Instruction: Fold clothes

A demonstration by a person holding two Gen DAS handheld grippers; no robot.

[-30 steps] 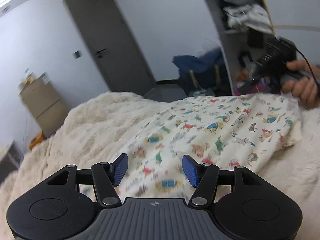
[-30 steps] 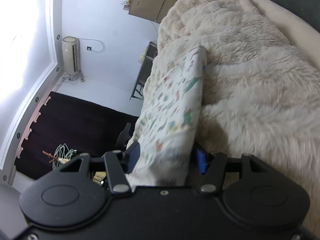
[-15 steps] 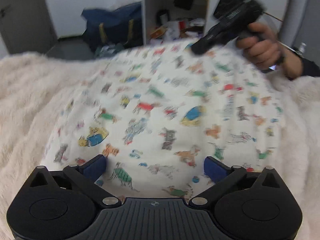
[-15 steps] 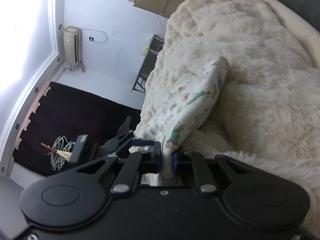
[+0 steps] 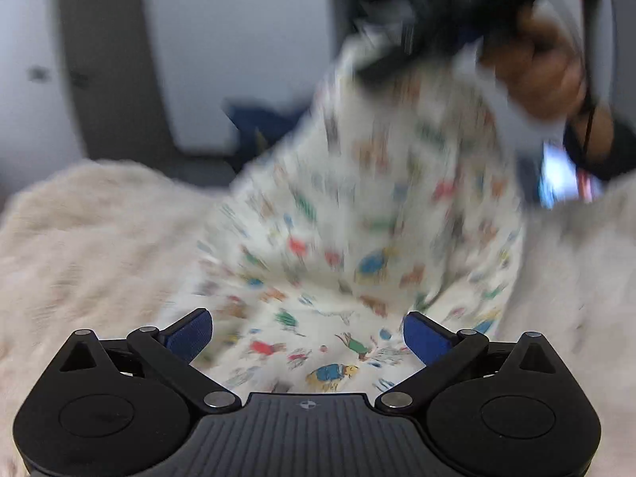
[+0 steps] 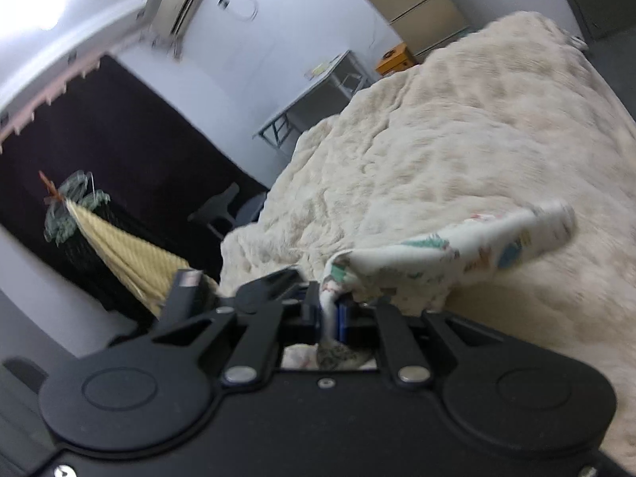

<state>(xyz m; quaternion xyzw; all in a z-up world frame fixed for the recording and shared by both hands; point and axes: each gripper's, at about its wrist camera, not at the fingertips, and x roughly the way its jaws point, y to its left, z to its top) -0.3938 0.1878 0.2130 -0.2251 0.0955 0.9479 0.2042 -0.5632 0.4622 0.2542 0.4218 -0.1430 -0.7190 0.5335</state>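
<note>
Right gripper [image 6: 329, 314] is pinching the printed garment [image 5: 357, 238], lifting its edge at 1 o'clock over the cream fleece blanket [image 6: 457, 139]. Left gripper [image 5: 308, 332] is sitting spread wide over the garment's near end. White fabric, colorful animal print, blurred.
</note>
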